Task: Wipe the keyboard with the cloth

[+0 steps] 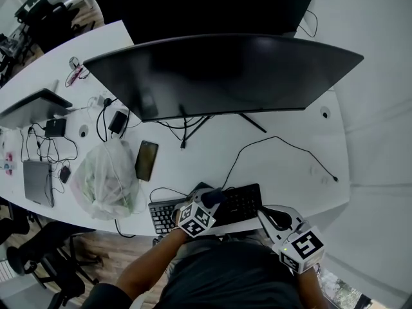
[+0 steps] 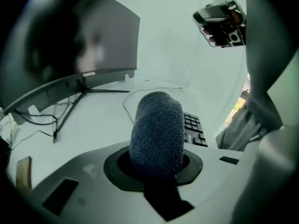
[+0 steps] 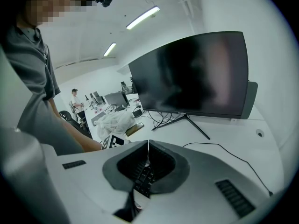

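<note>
Keyboard lies along the near edge of the white bench, below a wide curved monitor. The left gripper is clamped on a rolled blue-grey cloth, which sits over the middle of the keys; in the left gripper view the cloth stands up between the jaws, with the keys just behind it. The right gripper is at the keyboard's right end, its jaws pressed together with nothing between them. A dark phone and a clear plastic bag lie toward the bench's left side.
</note>
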`<state>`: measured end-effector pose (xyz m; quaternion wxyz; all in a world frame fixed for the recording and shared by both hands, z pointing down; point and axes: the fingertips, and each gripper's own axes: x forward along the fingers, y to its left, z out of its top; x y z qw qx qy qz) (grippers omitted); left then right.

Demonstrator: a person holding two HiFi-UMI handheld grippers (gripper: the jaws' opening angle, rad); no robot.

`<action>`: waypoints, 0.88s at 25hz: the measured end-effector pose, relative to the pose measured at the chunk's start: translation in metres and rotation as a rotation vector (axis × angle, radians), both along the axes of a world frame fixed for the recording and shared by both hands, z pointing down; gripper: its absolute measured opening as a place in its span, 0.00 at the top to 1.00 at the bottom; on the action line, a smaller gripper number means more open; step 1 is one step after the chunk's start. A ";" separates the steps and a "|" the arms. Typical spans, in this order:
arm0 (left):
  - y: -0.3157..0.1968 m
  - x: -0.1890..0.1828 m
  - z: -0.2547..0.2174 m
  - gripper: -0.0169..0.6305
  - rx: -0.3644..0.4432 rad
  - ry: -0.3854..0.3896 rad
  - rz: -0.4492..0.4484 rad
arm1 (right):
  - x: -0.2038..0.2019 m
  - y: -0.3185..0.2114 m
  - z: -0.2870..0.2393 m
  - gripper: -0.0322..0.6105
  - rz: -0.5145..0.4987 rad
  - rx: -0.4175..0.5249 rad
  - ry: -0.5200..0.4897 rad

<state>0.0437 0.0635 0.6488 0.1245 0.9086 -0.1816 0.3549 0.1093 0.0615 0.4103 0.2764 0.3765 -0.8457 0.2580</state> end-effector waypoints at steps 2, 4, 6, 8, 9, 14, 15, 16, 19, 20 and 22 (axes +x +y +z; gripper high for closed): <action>0.031 0.011 0.008 0.84 0.036 -0.034 0.104 | 0.005 0.000 0.001 0.93 0.005 0.006 -0.003; 0.066 0.025 0.008 0.83 0.037 -0.030 0.203 | 0.011 0.003 0.005 0.93 -0.001 0.015 -0.016; 0.089 0.034 0.004 0.83 0.019 -0.018 0.269 | 0.015 0.006 0.007 0.93 -0.005 0.015 -0.021; 0.088 0.035 0.003 0.83 0.031 -0.017 0.268 | 0.016 0.008 0.008 0.93 -0.007 0.007 -0.021; 0.076 0.032 0.003 0.83 0.046 -0.018 0.239 | 0.016 0.009 0.008 0.93 -0.009 0.003 -0.023; -0.020 0.000 -0.010 0.83 0.115 -0.040 -0.009 | 0.011 0.010 0.013 0.93 -0.023 -0.017 -0.023; -0.022 -0.004 -0.009 0.83 0.084 -0.033 -0.033 | 0.010 0.009 0.013 0.93 -0.021 -0.023 -0.018; -0.013 -0.003 -0.004 0.83 0.051 -0.029 -0.024 | 0.009 0.008 0.013 0.93 -0.019 -0.026 -0.017; 0.054 0.012 0.009 0.83 0.049 -0.063 0.139 | 0.014 0.010 0.017 0.94 -0.021 -0.026 -0.032; 0.080 0.020 0.008 0.83 0.034 -0.061 0.202 | 0.016 0.010 0.018 0.93 -0.020 -0.026 -0.035; 0.118 0.032 0.003 0.83 -0.040 -0.014 0.274 | 0.020 0.011 0.016 0.93 -0.014 -0.028 -0.035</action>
